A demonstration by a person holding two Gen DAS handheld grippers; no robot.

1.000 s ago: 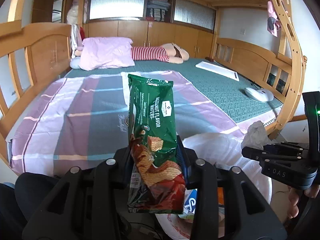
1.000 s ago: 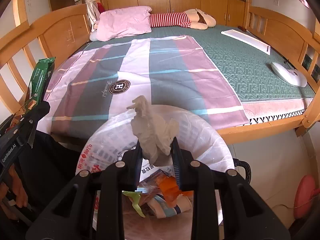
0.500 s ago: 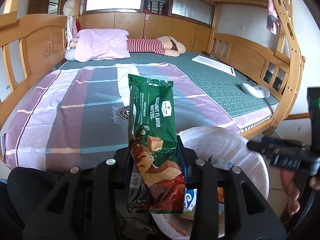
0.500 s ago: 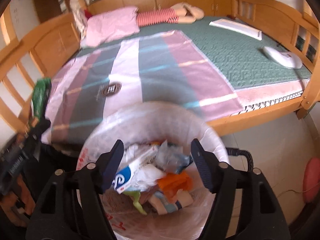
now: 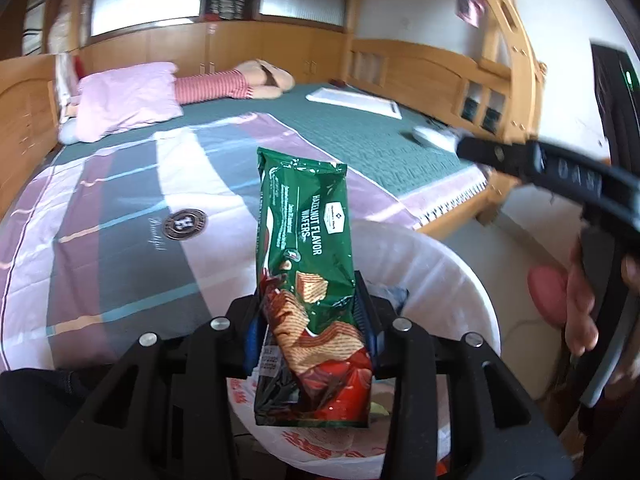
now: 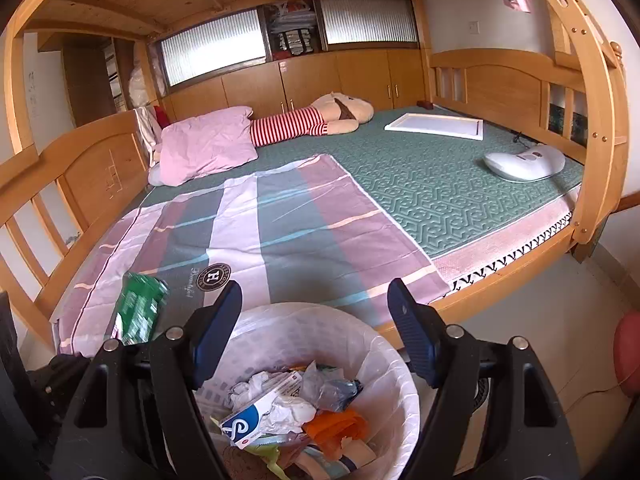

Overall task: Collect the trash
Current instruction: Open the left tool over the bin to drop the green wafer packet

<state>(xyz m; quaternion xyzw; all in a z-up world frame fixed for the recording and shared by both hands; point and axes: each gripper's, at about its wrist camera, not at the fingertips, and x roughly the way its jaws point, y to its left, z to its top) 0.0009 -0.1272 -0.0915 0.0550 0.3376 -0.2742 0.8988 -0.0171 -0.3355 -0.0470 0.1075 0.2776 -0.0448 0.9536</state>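
Left gripper: lower centre of the left wrist view. Blue pads pressed on either side of the wafer packet; jaws easing apart slightly, packet clamped between them.

Wafer packet: green and red foil, "Hazelnut Flavor Wafers" printed along its length. Stands upright, lower end hanging over the near rim of the trash bin. In the right wrist view it appears blurred at the lower left.

Right gripper: lower centre of the right wrist view. Jaws wide apart and opening further, nothing between them. The trash bin shows below the gap. In the left wrist view it crosses the right side of the frame as a black bar, with a person's hand beneath it.

Trash bin: round, lined with a white plastic bag. Sits on the floor just beside the foot of the bed. Contents: crumpled white tissue, a white and blue box, clear plastic wrap, an orange scrap.

Bed: wooden frame, green mat, striped pink and grey sheet on the near half. Pink pillow upper left, striped plush toy beside it, flat white panel and a white rounded device at right.
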